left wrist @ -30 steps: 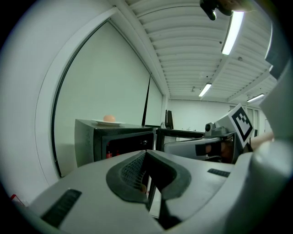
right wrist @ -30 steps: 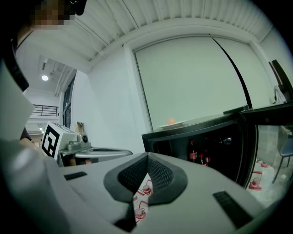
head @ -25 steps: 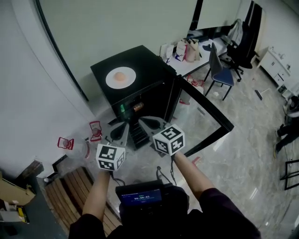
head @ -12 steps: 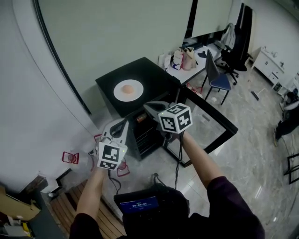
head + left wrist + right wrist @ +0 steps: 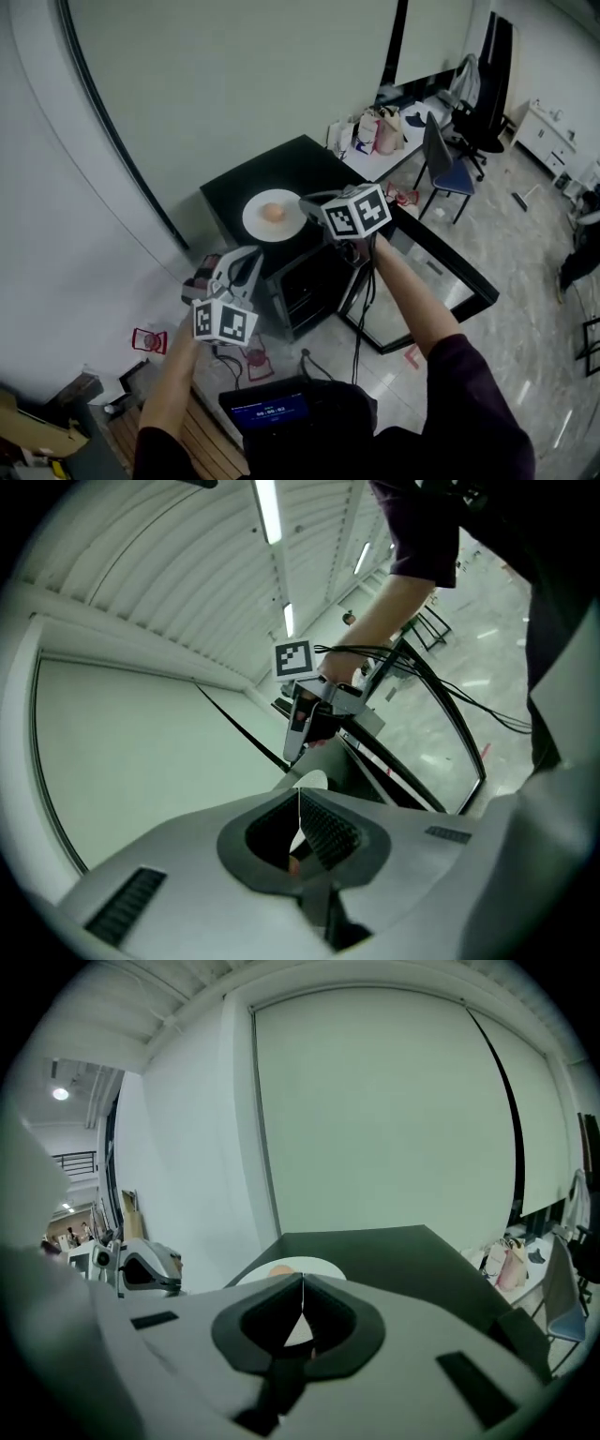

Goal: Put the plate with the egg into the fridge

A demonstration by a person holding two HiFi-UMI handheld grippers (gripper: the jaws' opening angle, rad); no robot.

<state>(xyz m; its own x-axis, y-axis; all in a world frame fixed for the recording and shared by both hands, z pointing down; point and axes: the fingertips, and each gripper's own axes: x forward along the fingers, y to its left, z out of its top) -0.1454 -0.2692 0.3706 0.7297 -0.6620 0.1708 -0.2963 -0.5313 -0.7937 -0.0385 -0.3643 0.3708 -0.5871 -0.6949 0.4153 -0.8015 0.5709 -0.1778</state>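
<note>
A white plate (image 5: 286,223) with a tan egg (image 5: 273,213) lies on top of the black fridge (image 5: 309,169). The fridge's glass door (image 5: 441,272) stands wide open to the right. My right gripper (image 5: 306,202) is shut and empty, its tips just at the plate's right rim. In the right gripper view the plate (image 5: 314,1266) and egg (image 5: 280,1270) lie right beyond the closed right gripper (image 5: 302,1283). My left gripper (image 5: 246,257) is shut and empty, lower and left of the fridge. The left gripper view is rolled; its closed left gripper (image 5: 298,799) points at the plate (image 5: 313,780).
The fridge's shelves (image 5: 314,281) show behind the open door. A blue chair (image 5: 445,150) and a desk with bags (image 5: 380,127) stand behind the fridge. Red items (image 5: 150,339) lie on the floor at left, by a wooden slatted platform (image 5: 202,431). A person (image 5: 581,244) is at the right edge.
Both grippers have risen and moved toward the fridge. The right one went from in front of the open fridge up to the plate's rim. The left one has rolled.
</note>
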